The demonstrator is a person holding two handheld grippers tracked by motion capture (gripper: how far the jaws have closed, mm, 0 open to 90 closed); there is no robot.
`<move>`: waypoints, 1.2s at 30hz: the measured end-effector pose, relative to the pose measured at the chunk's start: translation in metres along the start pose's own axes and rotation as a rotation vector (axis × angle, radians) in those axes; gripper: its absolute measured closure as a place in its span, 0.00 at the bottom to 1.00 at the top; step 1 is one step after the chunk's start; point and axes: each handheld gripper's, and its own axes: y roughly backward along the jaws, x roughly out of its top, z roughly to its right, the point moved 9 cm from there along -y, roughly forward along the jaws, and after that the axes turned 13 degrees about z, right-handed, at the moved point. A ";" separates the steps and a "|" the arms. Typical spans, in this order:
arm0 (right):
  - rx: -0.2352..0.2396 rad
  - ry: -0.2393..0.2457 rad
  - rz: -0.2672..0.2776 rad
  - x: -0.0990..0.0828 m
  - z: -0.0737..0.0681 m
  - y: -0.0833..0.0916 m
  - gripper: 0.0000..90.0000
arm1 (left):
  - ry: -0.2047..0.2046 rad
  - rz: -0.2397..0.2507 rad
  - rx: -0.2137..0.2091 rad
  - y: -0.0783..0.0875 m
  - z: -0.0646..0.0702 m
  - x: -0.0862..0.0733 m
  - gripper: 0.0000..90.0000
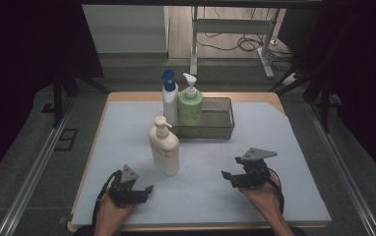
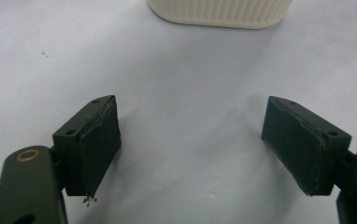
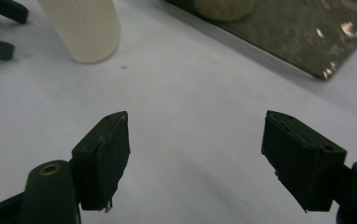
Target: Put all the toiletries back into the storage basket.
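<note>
The cream pump bottle [image 1: 164, 146] stood upright on the desk [image 1: 255, 196], just in front of the near left corner of the metal basket [image 1: 219, 129] and outside it. A blue-capped white bottle [image 1: 170, 98] and a green pump bottle [image 1: 190, 104] stood at the basket's left end; its right part looked unfilled. The left claw [image 1: 146, 189] sat low at the near left, jaws spread wide with nothing between them, pointing at the cream bottle's ribbed base [image 2: 218, 13]. The right claw [image 1: 229, 176], at the near right, was also open and empty, aimed left towards that bottle [image 3: 81, 28]. Judging by this, packing the basket seemed partly done: two bottles were placed, while the cream one was ungripped and remained to be lifted in.
</note>
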 end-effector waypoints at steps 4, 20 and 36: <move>0.024 0.011 0.008 0.012 -0.010 -0.008 0.27 | 0.000 0.000 0.000 0.000 0.000 0.000 0.21; 0.114 0.049 0.030 0.038 -0.043 -0.041 0.33 | -0.002 0.001 -0.001 0.000 0.000 0.000 0.21; 0.137 0.087 0.057 0.062 -0.064 -0.061 0.29 | -0.001 0.003 0.000 0.000 0.000 0.000 0.21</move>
